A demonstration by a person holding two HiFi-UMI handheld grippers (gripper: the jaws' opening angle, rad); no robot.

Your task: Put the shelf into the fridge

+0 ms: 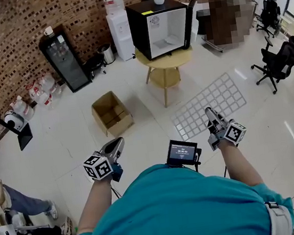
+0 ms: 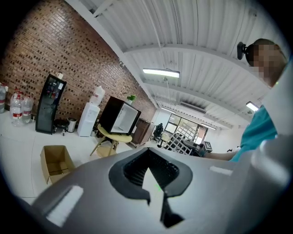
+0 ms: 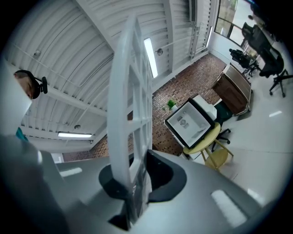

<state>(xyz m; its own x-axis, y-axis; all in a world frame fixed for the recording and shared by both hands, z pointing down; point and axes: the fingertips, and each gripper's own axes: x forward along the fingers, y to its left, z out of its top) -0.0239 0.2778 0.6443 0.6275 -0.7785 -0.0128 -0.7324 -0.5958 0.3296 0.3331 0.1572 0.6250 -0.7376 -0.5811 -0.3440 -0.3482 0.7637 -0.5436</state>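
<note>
A black mini fridge (image 1: 159, 26) stands with its door swung open on a round wooden table (image 1: 165, 62) across the room; its white inside shows. The shelf (image 1: 208, 104), a white grid panel, is held out over the floor toward it. My right gripper (image 1: 210, 112) is shut on the shelf's near edge. In the right gripper view the shelf (image 3: 130, 114) rises edge-on from between the jaws, with the fridge (image 3: 190, 121) beyond it. My left gripper (image 1: 118, 142) is shut and holds nothing, and its view shows the fridge (image 2: 119, 116) far off.
An open cardboard box (image 1: 112, 113) sits on the floor left of the table. A water dispenser (image 1: 120, 26) and a black drinks cooler (image 1: 64, 58) line the brick wall. Office chairs (image 1: 279, 62) stand at the right. A person's leg (image 1: 24, 203) shows at the lower left.
</note>
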